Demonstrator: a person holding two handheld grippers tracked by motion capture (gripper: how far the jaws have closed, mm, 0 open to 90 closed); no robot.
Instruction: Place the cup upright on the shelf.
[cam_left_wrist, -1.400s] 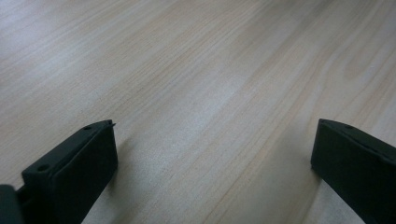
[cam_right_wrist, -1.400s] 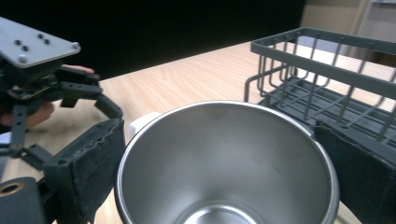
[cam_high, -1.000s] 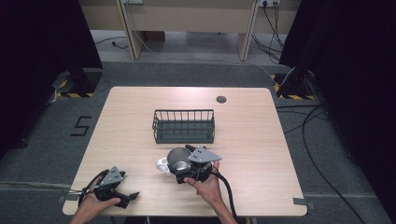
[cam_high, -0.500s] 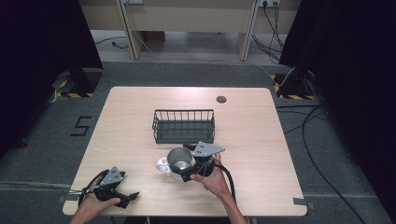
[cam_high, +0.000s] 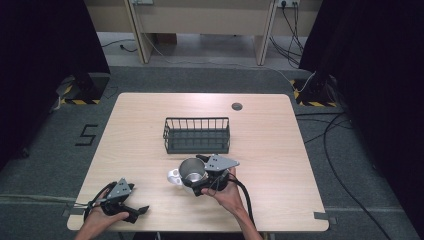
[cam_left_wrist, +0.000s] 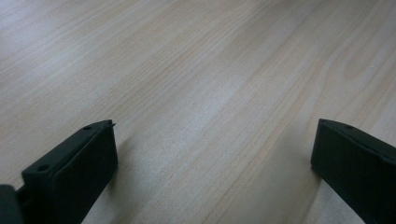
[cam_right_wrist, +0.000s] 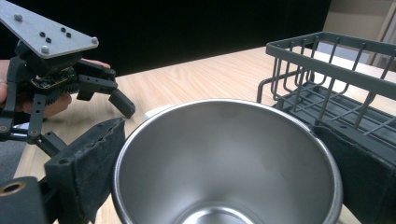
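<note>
Near the front edge of the table (cam_high: 150, 125), just ahead of my right hand, I have the steel cup (cam_high: 191, 171) standing upright with its mouth open to the high camera. A white object (cam_high: 175, 176) lies touching its left side; I cannot tell what it is. The wire basket (cam_high: 197, 135) sits just beyond the cup, toward the table's middle, and holds nothing that I can see.

Change since a second ago: the right gripper (cam_high: 200, 176) has drawn in around the cup, and its jaws have just been closing with the cup between them. In the right gripper view the cup (cam_right_wrist: 224, 163) sits between the two black pads (cam_right_wrist: 88, 163), one at each side of the rim. The pads look to be bearing on the wall, so I read this as a grip on the cup, though the bottom is not lifted clear as far as I can tell.

The left gripper (cam_high: 127, 209) rests at the near left corner, its jaws wide apart over bare wood, with nothing between them.

Consequence for the work: I judge the grasp step nearly complete. The next move calls for a straight lift, then a short carry forward over the near basket wall. Risk: smooth steel can slip in the pads if the squeeze is light.
</note>
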